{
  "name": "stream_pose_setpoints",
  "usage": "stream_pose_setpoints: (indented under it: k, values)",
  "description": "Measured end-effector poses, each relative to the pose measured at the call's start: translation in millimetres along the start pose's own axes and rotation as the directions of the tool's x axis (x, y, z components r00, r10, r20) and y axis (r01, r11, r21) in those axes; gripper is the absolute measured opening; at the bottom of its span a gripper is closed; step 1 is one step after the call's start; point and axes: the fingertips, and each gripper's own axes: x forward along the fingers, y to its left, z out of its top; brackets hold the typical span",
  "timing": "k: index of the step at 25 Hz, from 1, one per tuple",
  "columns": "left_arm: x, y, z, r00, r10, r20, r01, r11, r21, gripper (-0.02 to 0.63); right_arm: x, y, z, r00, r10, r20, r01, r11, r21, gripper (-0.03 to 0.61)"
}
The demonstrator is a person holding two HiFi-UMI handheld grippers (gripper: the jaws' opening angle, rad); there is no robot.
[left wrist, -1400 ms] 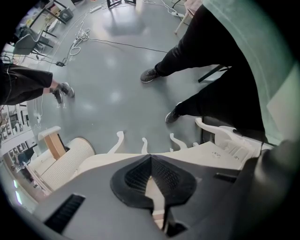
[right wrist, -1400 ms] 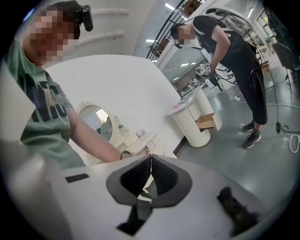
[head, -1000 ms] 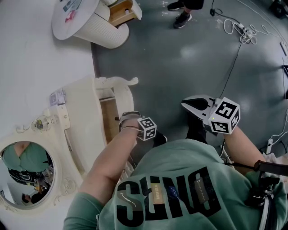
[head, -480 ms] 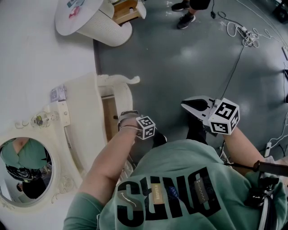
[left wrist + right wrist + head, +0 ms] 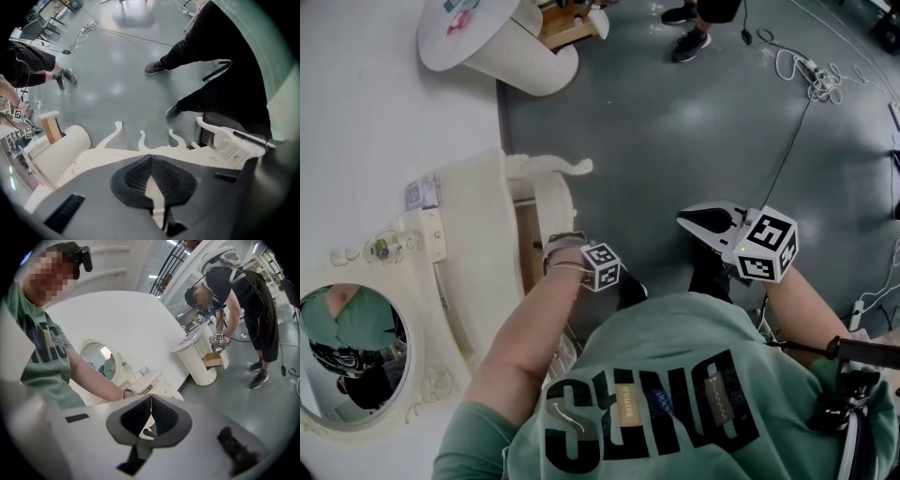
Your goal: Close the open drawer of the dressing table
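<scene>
The cream dressing table (image 5: 473,244) stands at the left of the head view. Its drawer (image 5: 529,251) is pulled out a little, showing a narrow strip of wooden inside behind the curved drawer front (image 5: 555,202). My left hand holds the left gripper over that front, with its marker cube (image 5: 602,265) showing and the jaw tips hidden there. In the left gripper view the left gripper (image 5: 150,159) is shut and holds nothing, with the scalloped cream edge (image 5: 140,143) just beyond. The right gripper (image 5: 686,218) hangs over the floor, away from the table, shut and without a load.
An oval mirror (image 5: 352,361) is on the dressing table at lower left. A round ribbed white side table (image 5: 511,47) with a wooden box (image 5: 574,23) stands at the top. Another person's shoes (image 5: 684,42) and cables (image 5: 806,66) are on the grey floor.
My left hand has shifted slightly towards the dressing table, and the strip of wood showing in the drawer has narrowed. The right gripper has stayed put.
</scene>
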Motion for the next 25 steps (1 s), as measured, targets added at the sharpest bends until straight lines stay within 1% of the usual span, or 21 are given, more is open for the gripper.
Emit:
stream_pose_setpoints:
  k: [10,20,25]
  values:
    - [9.9,-1.9,-16.3,1.0,0.002,-0.025,-0.002,1.0,0.002,0.008,6.0,2.0,1.1,1.0,0.004,-0.012,-0.004,1.0,-0.001,0.012]
    - [21.8,-7.5,-29.0,0.998,-0.017,-0.053,0.017,1.0,-0.004,0.006,12.3,1.1,-0.7,1.0,0.01,-0.021,-0.01,1.0,0.001,0.011]
    - [27.6,-15.5,-34.1,0.997,-0.042,-0.068,0.042,0.999,-0.001,0.008,15.8,1.2,-1.4,0.999,0.015,-0.028,-0.015,1.0,0.003,0.011]
